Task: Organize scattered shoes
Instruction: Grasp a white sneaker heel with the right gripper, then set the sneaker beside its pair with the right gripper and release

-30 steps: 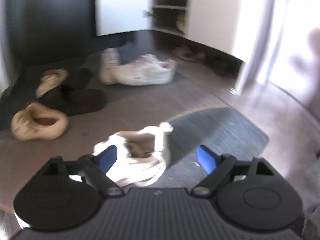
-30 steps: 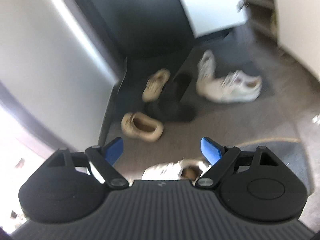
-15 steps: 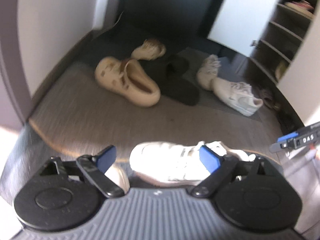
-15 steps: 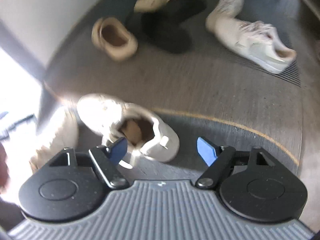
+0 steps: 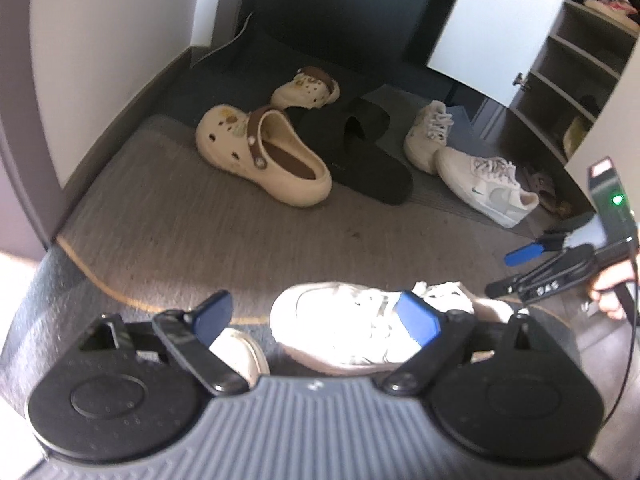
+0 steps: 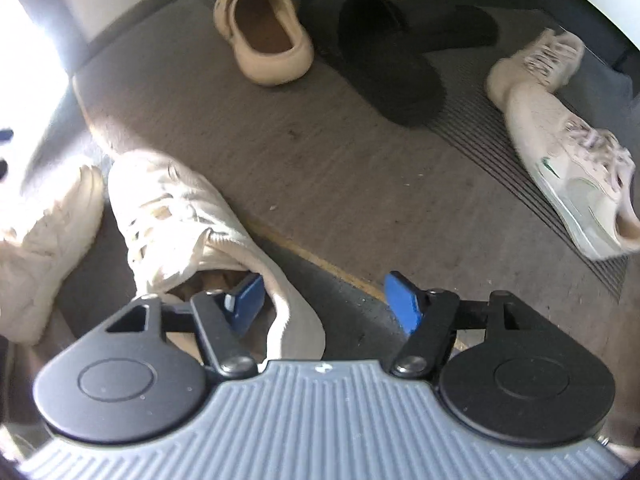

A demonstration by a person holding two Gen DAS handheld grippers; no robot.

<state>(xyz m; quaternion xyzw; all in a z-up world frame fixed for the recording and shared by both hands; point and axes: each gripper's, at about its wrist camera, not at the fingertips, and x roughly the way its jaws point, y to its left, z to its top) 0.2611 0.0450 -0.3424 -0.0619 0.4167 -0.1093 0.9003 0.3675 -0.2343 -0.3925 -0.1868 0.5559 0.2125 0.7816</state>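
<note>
While the left gripper (image 5: 316,318) hangs with jaws wide and empty, a white sneaker (image 5: 340,328) lies below on the rug's near edge (image 5: 160,240); cream clogs (image 5: 260,152) and black slides (image 5: 360,152) lie farther back. From the right wrist, the right gripper (image 6: 324,300), jaws just closing, straddles the sneaker's heel collar (image 6: 288,300), not visibly pressing.

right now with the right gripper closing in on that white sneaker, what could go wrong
The right gripper has one finger inside the white sneaker collar, the other outside; its jaws have just been closing but a thin grip on soft fabric may slip. The dangling shoe could bump the second white sneaker beside it. The left gripper hovers open over the same shoe, so they may collide.
</note>
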